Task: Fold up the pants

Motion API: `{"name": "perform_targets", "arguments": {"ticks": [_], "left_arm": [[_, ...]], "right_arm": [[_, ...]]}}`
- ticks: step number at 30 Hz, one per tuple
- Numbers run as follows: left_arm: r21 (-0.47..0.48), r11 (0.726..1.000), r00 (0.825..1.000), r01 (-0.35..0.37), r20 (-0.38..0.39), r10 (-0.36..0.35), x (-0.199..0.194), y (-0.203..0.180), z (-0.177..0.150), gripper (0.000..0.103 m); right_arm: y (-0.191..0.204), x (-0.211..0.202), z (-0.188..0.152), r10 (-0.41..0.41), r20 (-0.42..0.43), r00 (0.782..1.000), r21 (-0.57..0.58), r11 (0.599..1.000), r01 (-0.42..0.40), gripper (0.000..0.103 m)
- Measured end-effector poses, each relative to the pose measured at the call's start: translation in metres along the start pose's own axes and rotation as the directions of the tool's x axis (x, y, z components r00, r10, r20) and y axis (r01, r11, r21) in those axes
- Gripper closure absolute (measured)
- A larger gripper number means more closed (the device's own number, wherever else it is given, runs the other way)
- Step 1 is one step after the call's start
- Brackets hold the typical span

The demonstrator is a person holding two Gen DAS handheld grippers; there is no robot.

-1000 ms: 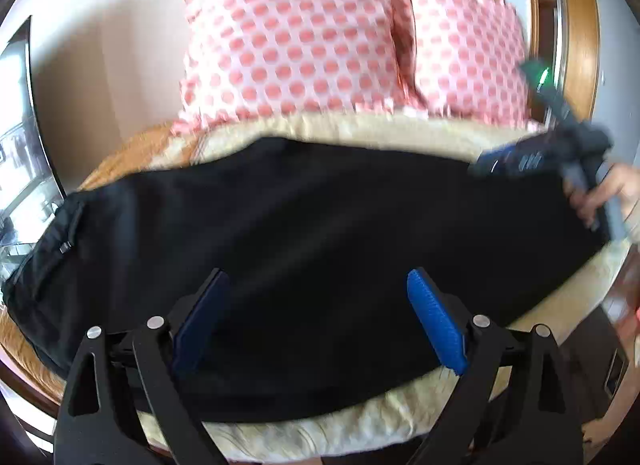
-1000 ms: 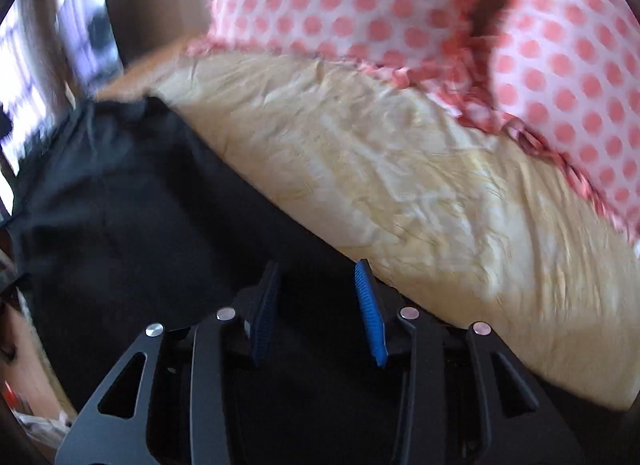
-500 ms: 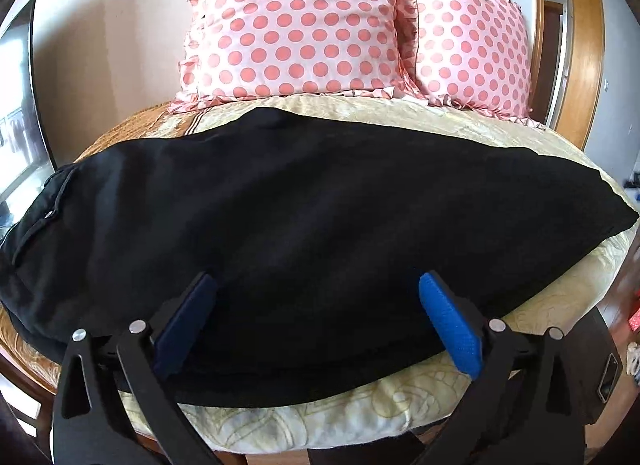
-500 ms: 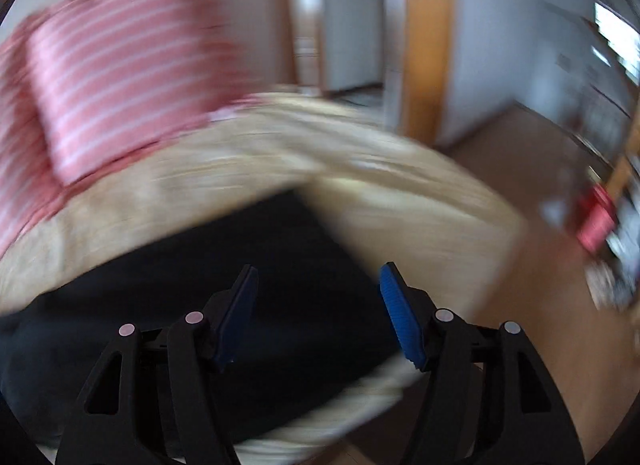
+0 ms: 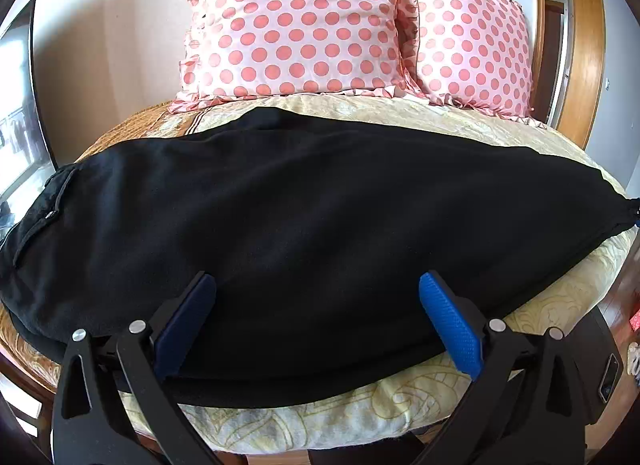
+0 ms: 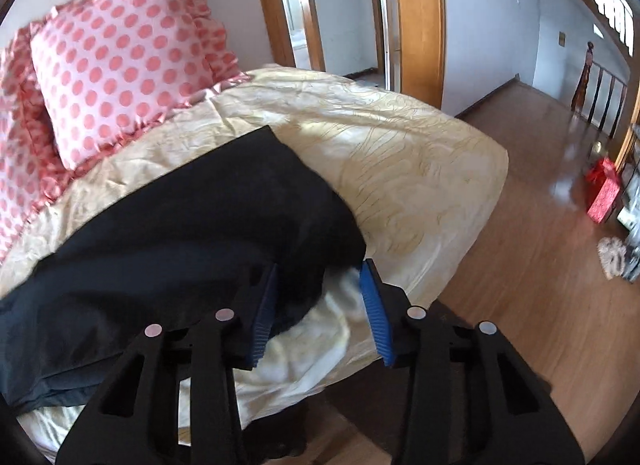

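Black pants [image 5: 304, 205] lie flat across the yellow bed cover, waistband at the left, leg hems at the right. My left gripper [image 5: 316, 325] is open and empty, hovering over the pants' near edge at mid-length. In the right wrist view the pants' hem end [image 6: 224, 217] lies on the bed. My right gripper [image 6: 320, 305] is open, its jaws on either side of the near hem corner, not closed on it. Its tip shows at the far right edge of the left wrist view [image 5: 636, 213].
Two pink polka-dot pillows [image 5: 296, 25] stand at the head of the bed. The yellow bed cover [image 6: 400, 145] ends at a corner near my right gripper, wooden floor [image 6: 520, 285] beyond. A red box [image 6: 604, 193] and door frames [image 6: 420, 21] stand further off.
My right gripper swung from the pants' far edge round to the leg hems and now straddles the hem corner. The left gripper stayed open, shifting slightly back.
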State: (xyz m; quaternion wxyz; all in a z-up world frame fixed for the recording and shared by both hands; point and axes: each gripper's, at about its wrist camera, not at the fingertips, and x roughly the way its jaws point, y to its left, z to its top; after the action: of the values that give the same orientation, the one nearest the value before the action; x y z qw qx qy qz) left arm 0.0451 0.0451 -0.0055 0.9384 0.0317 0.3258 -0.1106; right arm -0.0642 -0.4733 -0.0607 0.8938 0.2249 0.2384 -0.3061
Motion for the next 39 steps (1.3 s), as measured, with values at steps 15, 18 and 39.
{"name": "perform_targets", "arguments": {"ticks": [15,18,39], "left_arm": [[0.0,1.0,1.0,-0.005,0.001,0.005,0.0,-0.001,0.0,0.002],[0.0,1.0,1.0,-0.006,0.002,0.006,0.0,-0.001,0.001,0.002],[-0.125,0.991,0.999,0.042,0.009,-0.041,-0.007,0.009,0.007,0.002]], "right_arm": [[-0.009,0.016,0.007,0.062,0.075,0.995,0.155,0.985,-0.073,0.088],[-0.007,0.009,0.006,0.07,0.102,0.992,0.155,0.984,-0.086,0.097],[0.33,-0.09,-0.087,0.741,-0.246,0.625,-0.471,0.472,-0.745,0.098]]}}
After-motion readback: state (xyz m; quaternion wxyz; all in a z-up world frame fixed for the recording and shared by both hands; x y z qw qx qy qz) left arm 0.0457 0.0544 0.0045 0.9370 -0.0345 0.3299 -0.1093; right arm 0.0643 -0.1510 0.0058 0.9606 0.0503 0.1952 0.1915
